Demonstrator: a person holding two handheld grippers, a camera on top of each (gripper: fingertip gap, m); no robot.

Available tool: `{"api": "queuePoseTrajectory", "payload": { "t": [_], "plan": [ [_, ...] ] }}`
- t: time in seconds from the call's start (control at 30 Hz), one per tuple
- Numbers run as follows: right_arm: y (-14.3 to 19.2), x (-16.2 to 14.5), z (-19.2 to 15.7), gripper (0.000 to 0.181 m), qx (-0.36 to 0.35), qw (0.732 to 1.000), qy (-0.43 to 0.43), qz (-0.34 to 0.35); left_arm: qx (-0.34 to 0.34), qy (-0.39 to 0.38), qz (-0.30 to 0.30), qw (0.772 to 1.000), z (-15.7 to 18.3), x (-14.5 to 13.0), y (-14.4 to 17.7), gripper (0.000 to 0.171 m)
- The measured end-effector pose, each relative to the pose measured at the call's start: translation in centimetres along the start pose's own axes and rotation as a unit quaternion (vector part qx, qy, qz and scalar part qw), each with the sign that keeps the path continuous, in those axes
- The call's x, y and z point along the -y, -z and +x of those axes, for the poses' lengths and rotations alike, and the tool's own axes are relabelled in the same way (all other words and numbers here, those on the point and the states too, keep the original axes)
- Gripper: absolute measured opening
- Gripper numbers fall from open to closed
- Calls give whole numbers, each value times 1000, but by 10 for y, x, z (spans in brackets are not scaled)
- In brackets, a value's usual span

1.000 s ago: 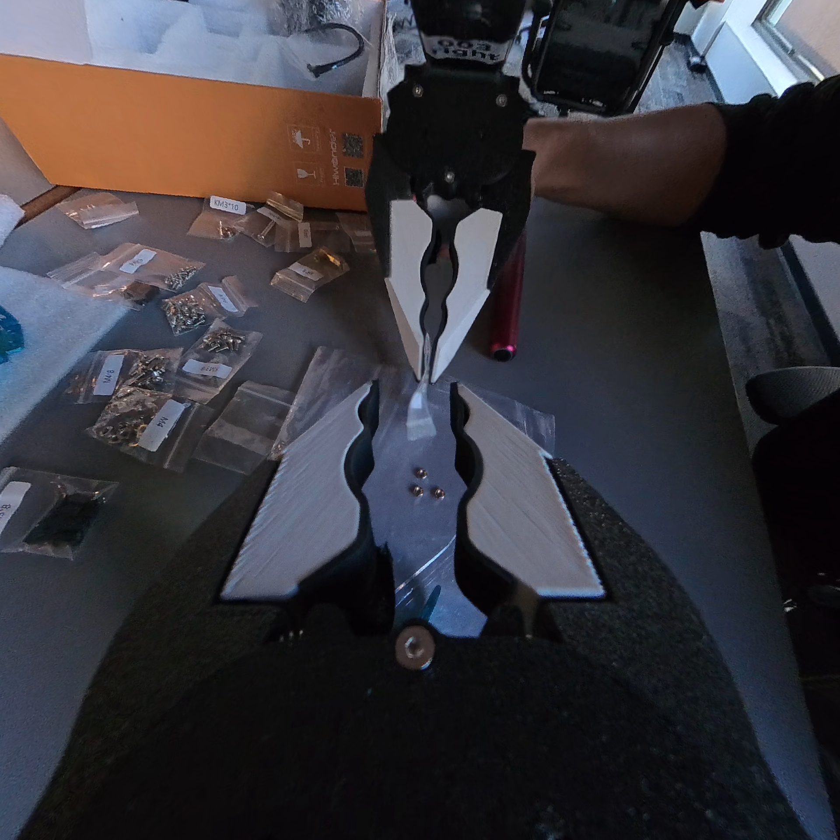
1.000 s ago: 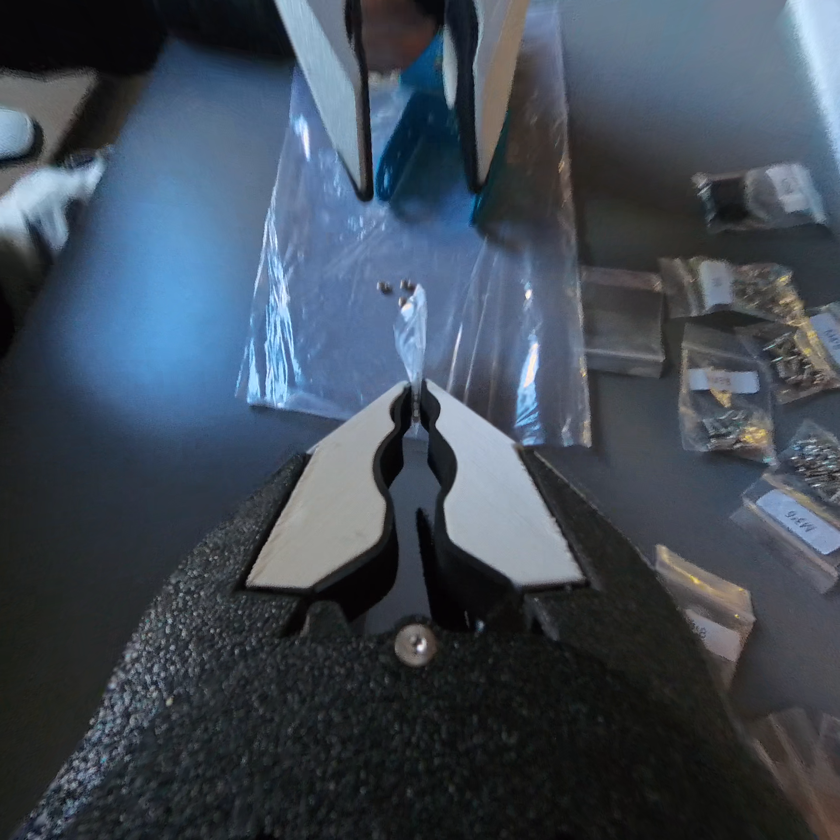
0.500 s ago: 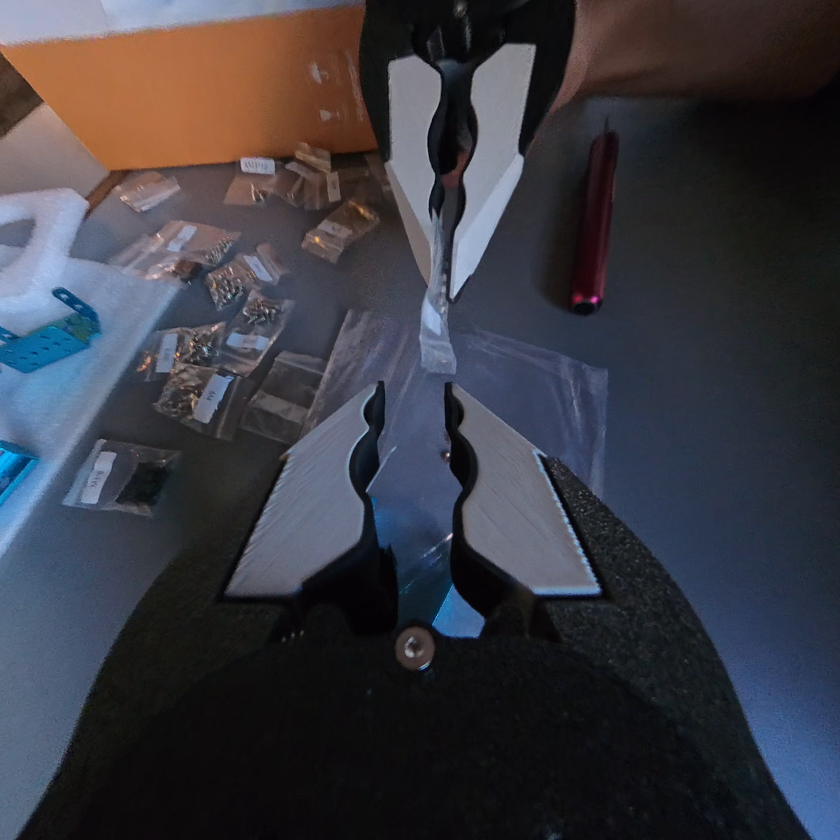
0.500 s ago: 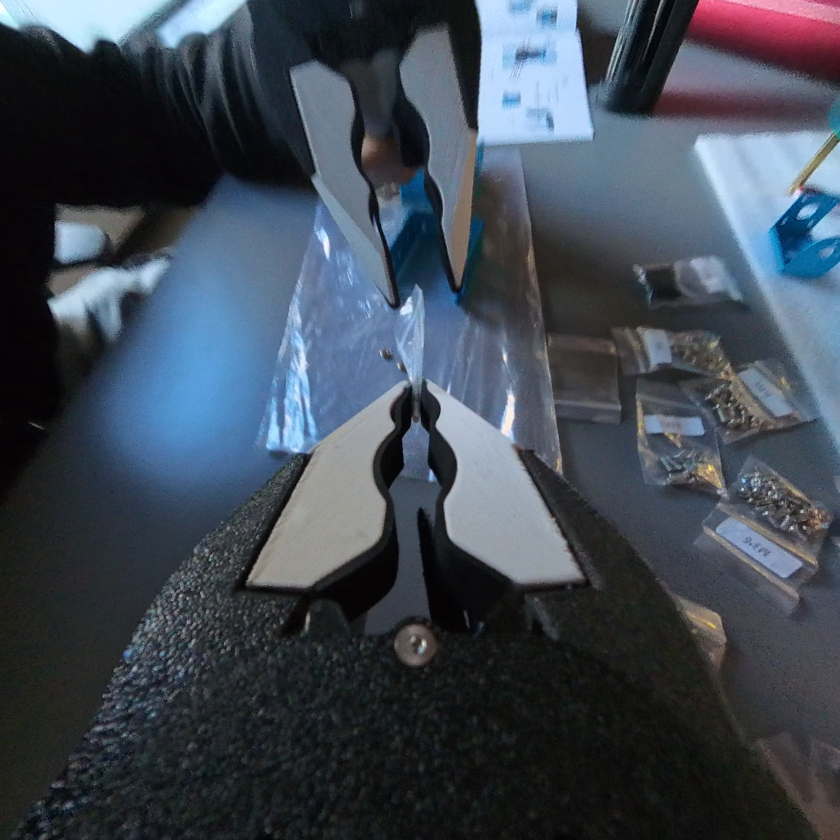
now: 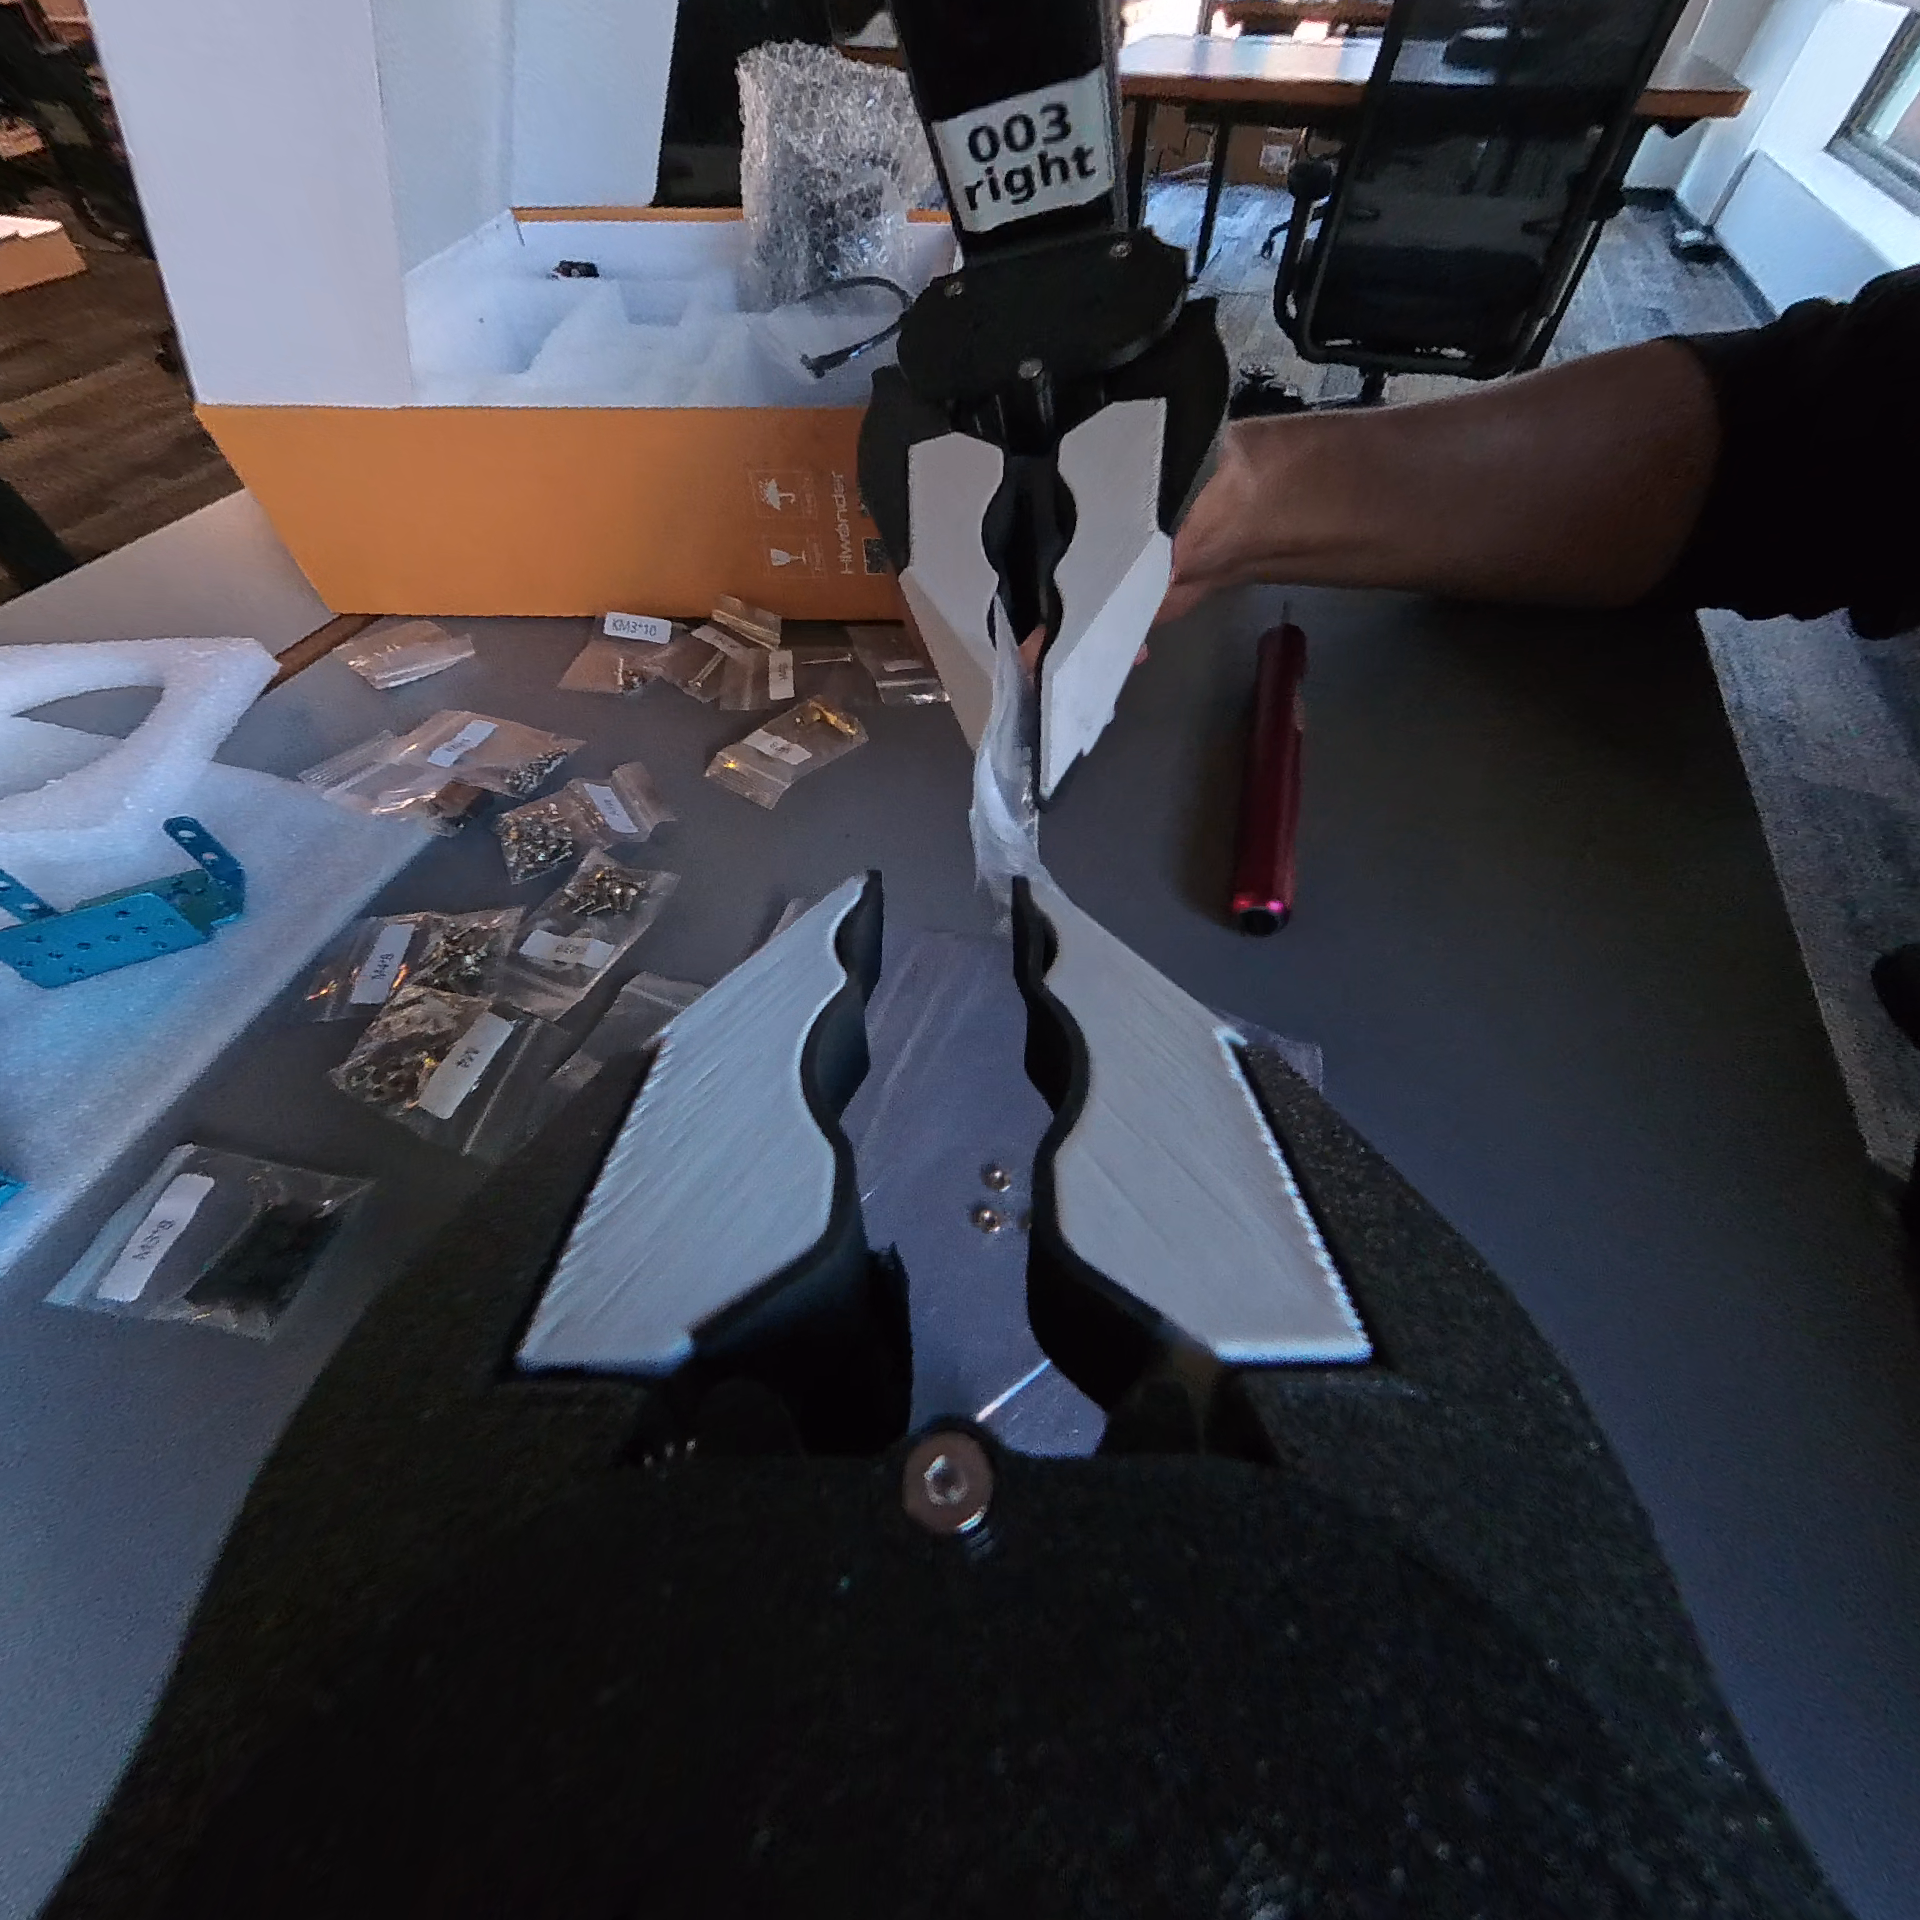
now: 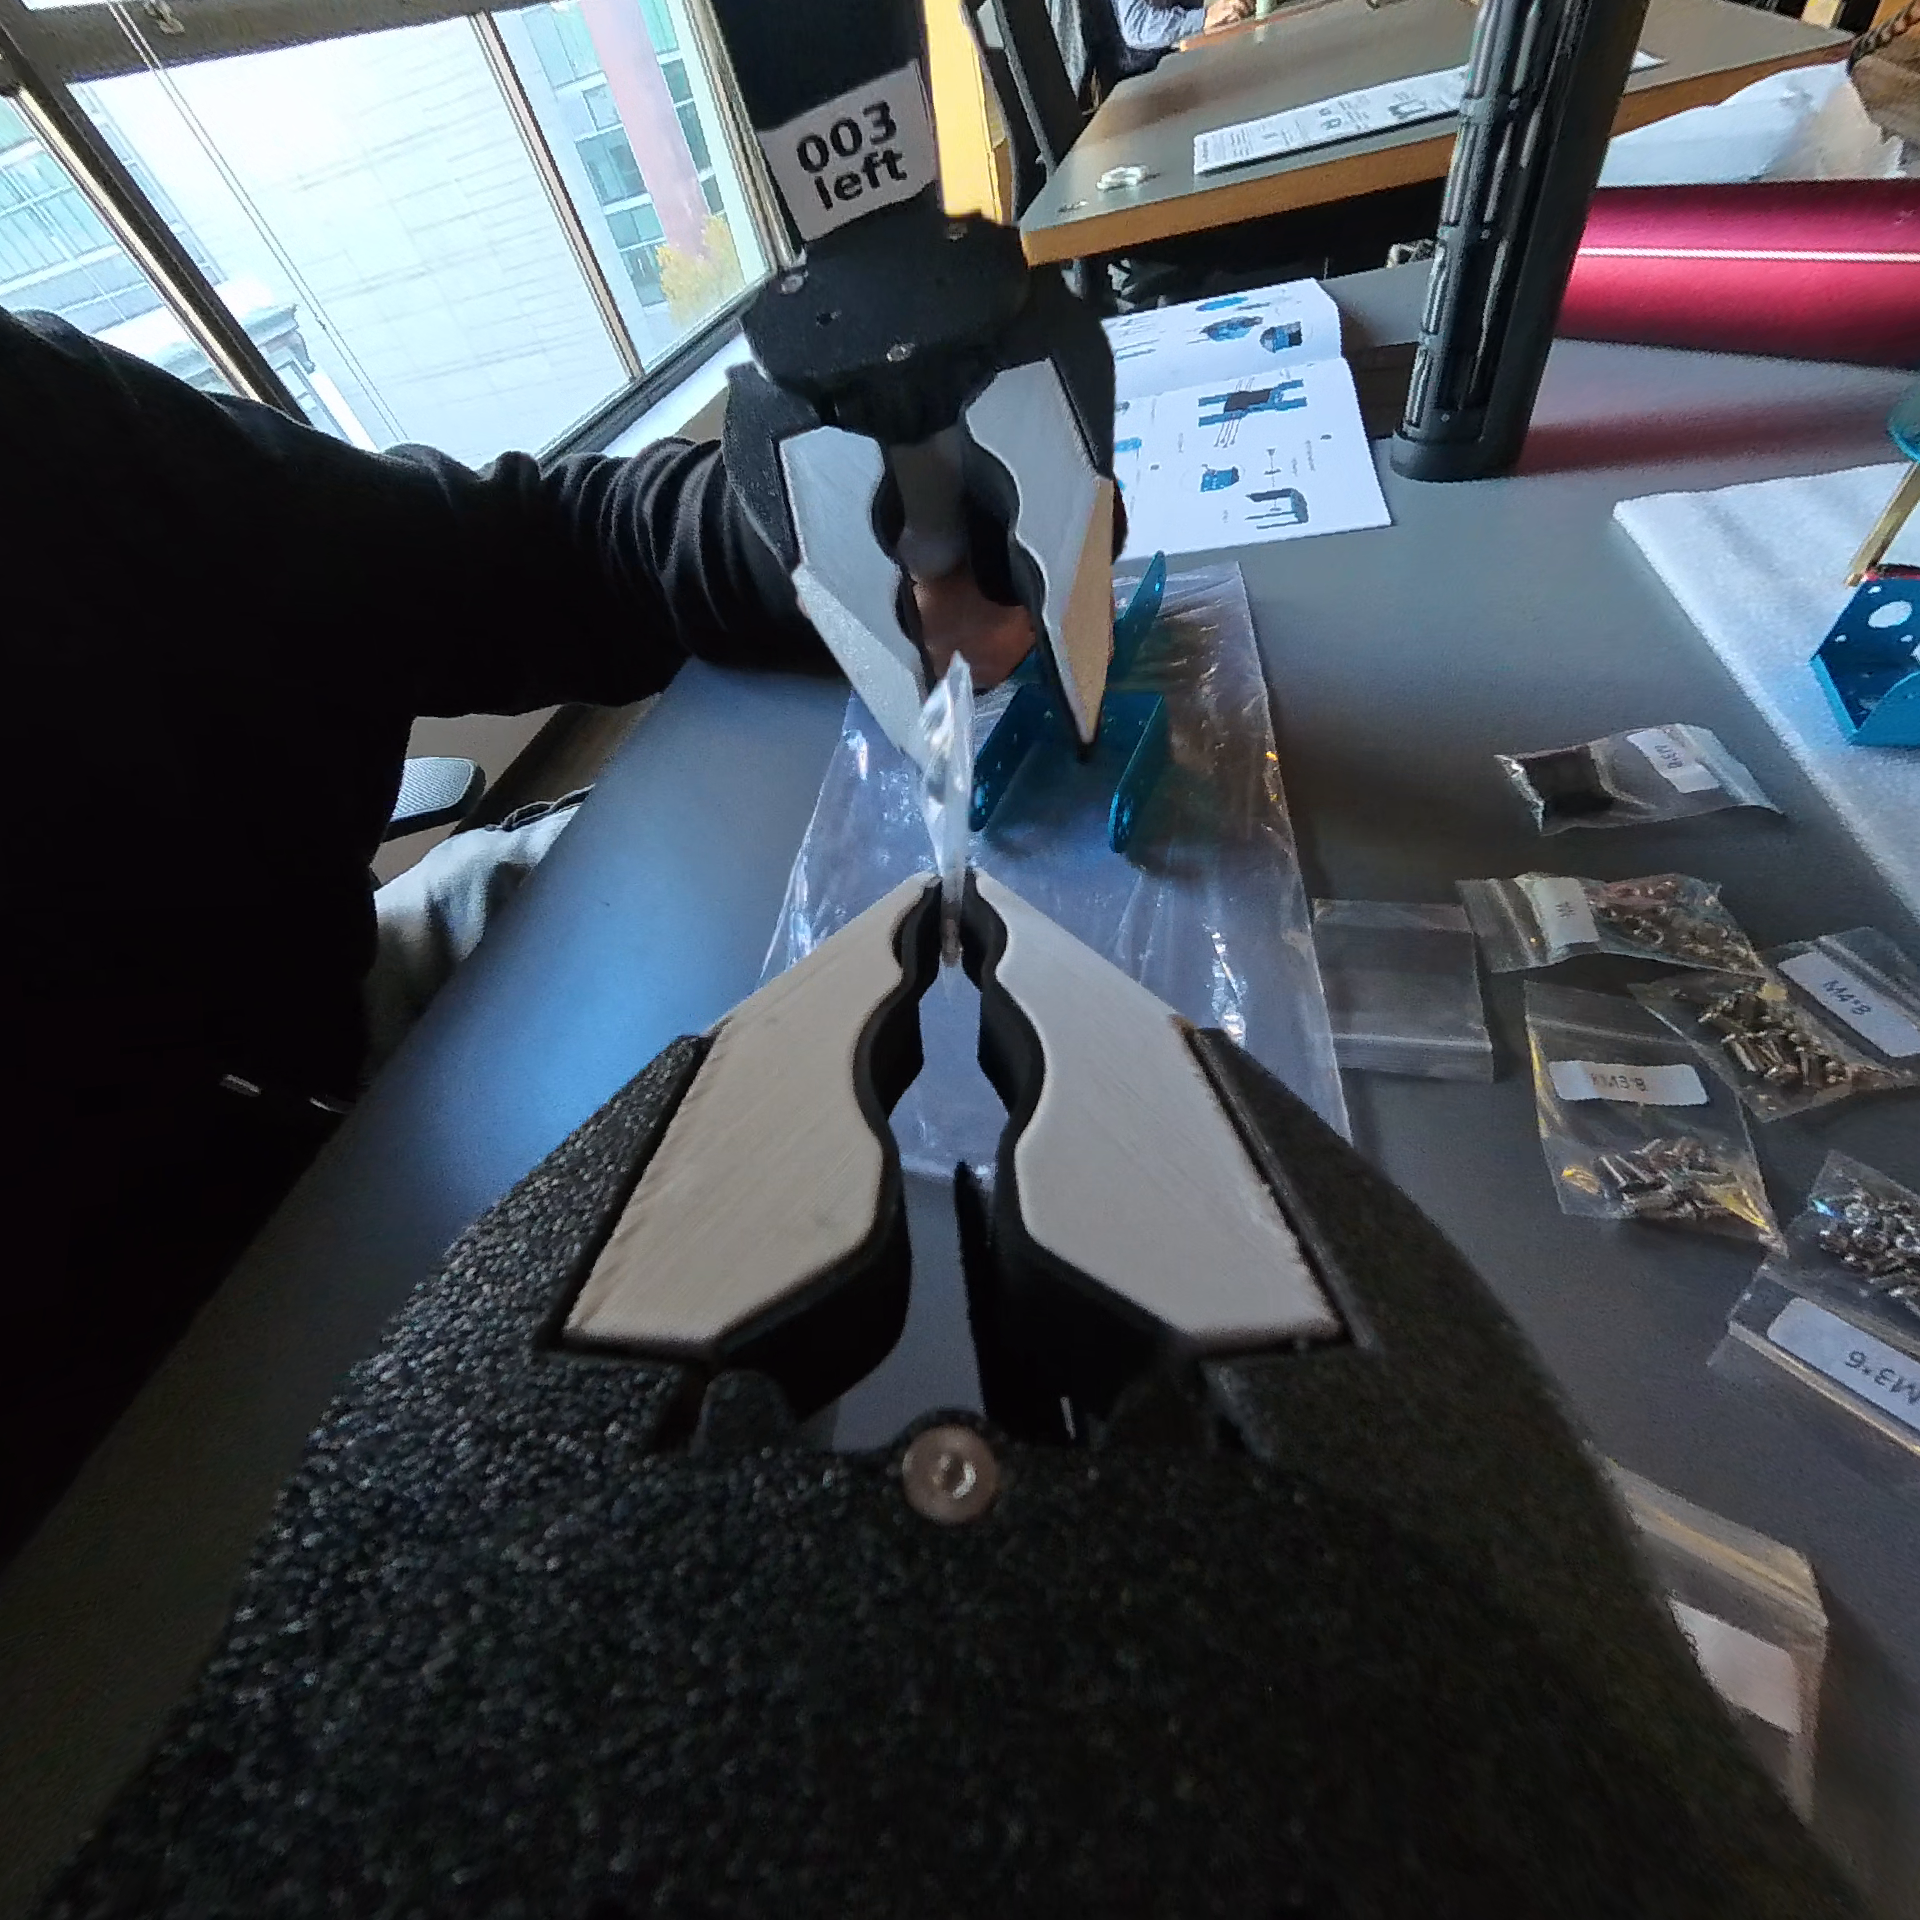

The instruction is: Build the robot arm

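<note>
My right gripper [image 6: 948,906] is shut on the lower edge of a small clear plastic bag [image 6: 945,769] and holds it up above the table. In the left wrist view the right gripper [image 5: 1023,795] hangs tips-down with the small bag [image 5: 995,831] dangling from it. My left gripper [image 5: 945,888] is open and empty, its tips just under the small bag; it also shows in the right wrist view [image 6: 997,743]. A few small metal nuts [image 5: 994,1176] lie on a large clear plastic bag [image 6: 1226,935] flat on the grey table, between my left fingers.
Blue metal brackets [image 6: 1132,748] rest on the large bag. Several small bags of screws [image 5: 499,935] lie left, near white foam [image 5: 156,831]. An orange box [image 5: 520,499] stands behind, a red tool [image 5: 1270,769] lies right. A booklet [image 6: 1247,416] and a black cylinder [image 6: 1486,260] stand far off.
Both grippers have risen and tilted up from the table. The right gripper has lifted the small bag higher. The nuts stay on the large bag, now lower between my left fingers.
</note>
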State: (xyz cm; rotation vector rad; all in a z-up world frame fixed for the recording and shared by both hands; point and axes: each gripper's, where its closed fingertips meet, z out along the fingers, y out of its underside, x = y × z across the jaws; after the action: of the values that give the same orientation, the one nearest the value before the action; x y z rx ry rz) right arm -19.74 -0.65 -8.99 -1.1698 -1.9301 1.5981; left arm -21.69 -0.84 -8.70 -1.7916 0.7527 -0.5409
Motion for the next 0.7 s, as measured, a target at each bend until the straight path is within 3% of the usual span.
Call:
{"api": "queuePoseTrajectory", "payload": {
  "t": [0.6,0.7],
  "plan": [
    [-6,8,-14,2,8,1000,26,6,-26,68,60,996,7,14,-9,24],
    [-4,9,-11,2,0,1000,27,10,-51,59,53,996,16,13,-7,5]
  ]
}}
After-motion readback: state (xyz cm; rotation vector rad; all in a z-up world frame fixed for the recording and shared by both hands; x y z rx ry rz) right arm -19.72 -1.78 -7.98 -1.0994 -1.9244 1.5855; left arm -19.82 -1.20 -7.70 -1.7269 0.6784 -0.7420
